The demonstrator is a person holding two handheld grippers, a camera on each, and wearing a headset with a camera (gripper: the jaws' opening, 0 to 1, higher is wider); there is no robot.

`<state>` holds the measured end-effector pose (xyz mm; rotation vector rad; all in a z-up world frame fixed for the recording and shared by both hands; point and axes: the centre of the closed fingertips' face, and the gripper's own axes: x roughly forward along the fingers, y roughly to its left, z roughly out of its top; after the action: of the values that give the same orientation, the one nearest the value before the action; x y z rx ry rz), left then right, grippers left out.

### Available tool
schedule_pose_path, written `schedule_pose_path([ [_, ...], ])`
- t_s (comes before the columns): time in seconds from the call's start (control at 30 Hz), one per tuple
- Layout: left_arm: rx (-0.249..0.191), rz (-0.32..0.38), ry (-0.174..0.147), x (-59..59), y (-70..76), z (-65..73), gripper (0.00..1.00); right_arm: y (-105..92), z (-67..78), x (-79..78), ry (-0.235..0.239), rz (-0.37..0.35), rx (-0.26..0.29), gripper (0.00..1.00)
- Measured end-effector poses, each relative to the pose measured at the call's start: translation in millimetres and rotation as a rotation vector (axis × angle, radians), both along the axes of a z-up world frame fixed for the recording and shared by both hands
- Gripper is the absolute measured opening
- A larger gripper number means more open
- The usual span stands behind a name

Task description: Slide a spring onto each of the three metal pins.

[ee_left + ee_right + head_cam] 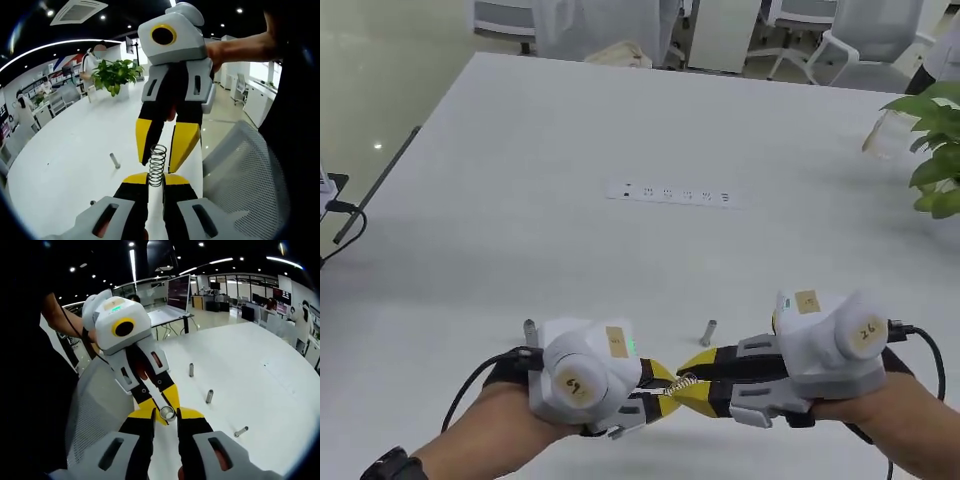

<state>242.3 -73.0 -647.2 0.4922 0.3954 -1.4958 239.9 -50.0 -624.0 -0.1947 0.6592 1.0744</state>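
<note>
White desk point(620, 130), power strip point(668, 194) at 12 o'clock, plant point(932, 150) at 2. Claws meet tip to tip at 6 o'clock. Left claw point(156, 182) is clamped on one end of the spring point(157, 165). Right claw point(166, 422) flanks the free end; can't tell if it's pinching. Metal pins point(209, 396) nearby, all bare. Risk: if the left lets go before the right bites, the spring drops or pings off the desk.

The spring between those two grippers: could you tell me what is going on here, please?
A person holds both grippers tip to tip. The left gripper pinches one end of the spring, and the jaws of the right gripper straddle the other; whether they grip is unclear. Two bare metal pins stand on the table, and a third pin lies on its side.
</note>
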Motion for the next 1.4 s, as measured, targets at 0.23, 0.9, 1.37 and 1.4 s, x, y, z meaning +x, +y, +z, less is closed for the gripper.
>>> schedule_pose_path([
  [0.23, -0.003, -0.005, 0.004, -1.4, 0.0, 0.2, 0.02, -6.0, 0.6, -0.4, -0.021, 0.066, -0.074, 0.2],
  [0.9, 0.013, -0.029, 0.01, -6.8, -3.3, -4.5, 0.02, -6.5, -12.0, -7.4, -0.044, 0.242, -0.237, 0.19],
  [1.37, 0.018, -0.033, 0.011, -7.6, -3.8, -6.2, 0.02, -3.7, -18.1, -8.9, -0.05, 0.323, -0.294, 0.15],
  [1.4, 0.018, -0.033, 0.011, -7.5, -3.6, -6.2, 0.02, -3.2, -18.0, -9.2, -0.05, 0.326, -0.294, 0.14],
])
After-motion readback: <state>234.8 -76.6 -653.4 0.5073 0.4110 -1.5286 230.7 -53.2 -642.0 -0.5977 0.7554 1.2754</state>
